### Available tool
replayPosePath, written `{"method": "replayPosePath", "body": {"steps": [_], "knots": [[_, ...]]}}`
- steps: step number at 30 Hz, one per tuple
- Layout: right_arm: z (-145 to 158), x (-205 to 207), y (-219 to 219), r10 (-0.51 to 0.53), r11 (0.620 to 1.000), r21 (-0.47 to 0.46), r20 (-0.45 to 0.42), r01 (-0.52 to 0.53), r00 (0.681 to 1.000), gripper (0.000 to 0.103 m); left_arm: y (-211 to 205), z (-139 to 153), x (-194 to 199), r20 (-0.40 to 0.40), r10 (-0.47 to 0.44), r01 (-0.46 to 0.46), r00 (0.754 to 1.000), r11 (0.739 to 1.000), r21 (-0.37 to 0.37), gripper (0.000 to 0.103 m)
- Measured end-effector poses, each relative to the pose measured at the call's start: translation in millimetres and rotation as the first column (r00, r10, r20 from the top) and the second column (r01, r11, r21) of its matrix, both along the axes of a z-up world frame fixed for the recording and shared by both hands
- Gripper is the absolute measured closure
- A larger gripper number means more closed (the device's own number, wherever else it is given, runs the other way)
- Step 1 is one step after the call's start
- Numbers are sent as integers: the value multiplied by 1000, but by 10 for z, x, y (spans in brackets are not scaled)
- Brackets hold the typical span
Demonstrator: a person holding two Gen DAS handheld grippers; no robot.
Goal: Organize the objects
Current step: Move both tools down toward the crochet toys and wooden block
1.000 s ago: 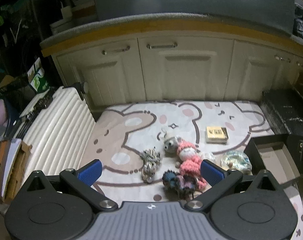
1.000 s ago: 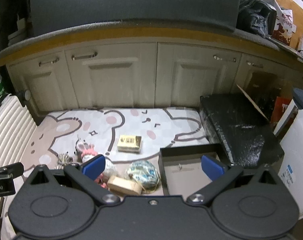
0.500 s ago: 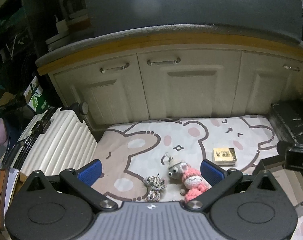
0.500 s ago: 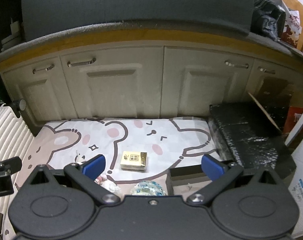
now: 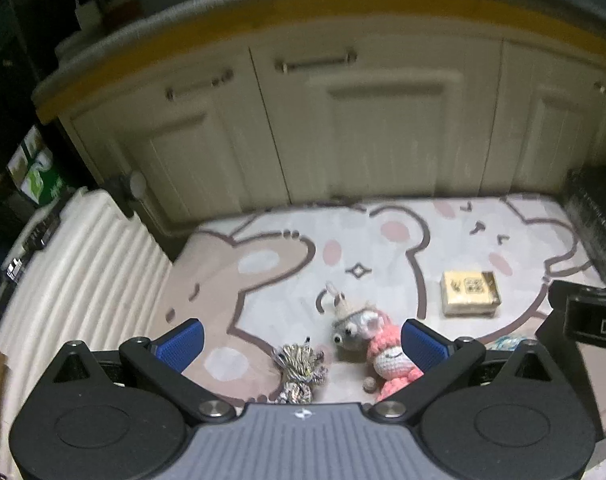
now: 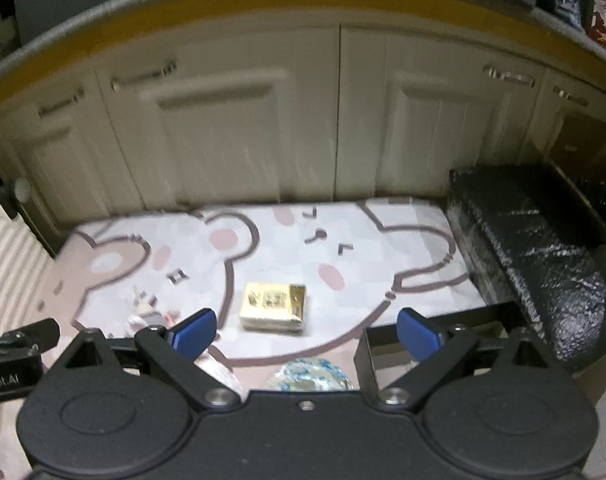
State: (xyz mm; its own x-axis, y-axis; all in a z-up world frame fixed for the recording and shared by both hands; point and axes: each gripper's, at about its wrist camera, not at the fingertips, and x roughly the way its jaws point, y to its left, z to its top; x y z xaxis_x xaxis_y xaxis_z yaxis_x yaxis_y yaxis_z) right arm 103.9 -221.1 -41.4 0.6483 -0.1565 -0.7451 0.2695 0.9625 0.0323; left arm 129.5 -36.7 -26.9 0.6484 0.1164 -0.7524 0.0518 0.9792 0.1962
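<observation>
My left gripper [image 5: 301,342] is open and empty above a bear-print mat [image 5: 383,248]. Below and between its blue fingertips lie a striped yarn bundle [image 5: 299,368], a grey crochet toy [image 5: 351,330] and a pink crochet doll [image 5: 391,364]. A yellow box [image 5: 469,294] sits farther right on the mat. My right gripper [image 6: 305,336] hangs over the same mat [image 6: 383,248] with its jaws wide and closing a little; nothing is between them. The yellow box [image 6: 273,306] lies just beyond its fingertips, and a blue-green patterned round thing [image 6: 311,374] shows by the gripper body.
An open black box [image 6: 367,344] stands at the mat's right front, with a black wrapped package [image 6: 535,248] behind it. A ribbed white suitcase [image 5: 75,280] borders the mat on the left. Cream cabinets [image 5: 383,120] close off the back. The left gripper's body [image 6: 15,352] shows at the right wrist view's left edge.
Both grippers have moved forward and lower over the mat, so the cabinets loom larger. The toys and the black box have slid toward the bottom of the views. The right jaws have narrowed slightly.
</observation>
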Motion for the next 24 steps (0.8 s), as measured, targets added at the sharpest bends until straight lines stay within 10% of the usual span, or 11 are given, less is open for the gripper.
{"method": "replayPosePath", "body": {"steps": [24], "knots": [[-927, 204, -31, 17, 997, -69, -244, -35, 970, 8, 61, -1042, 177, -214, -42, 37, 976, 999, -27, 0]]}}
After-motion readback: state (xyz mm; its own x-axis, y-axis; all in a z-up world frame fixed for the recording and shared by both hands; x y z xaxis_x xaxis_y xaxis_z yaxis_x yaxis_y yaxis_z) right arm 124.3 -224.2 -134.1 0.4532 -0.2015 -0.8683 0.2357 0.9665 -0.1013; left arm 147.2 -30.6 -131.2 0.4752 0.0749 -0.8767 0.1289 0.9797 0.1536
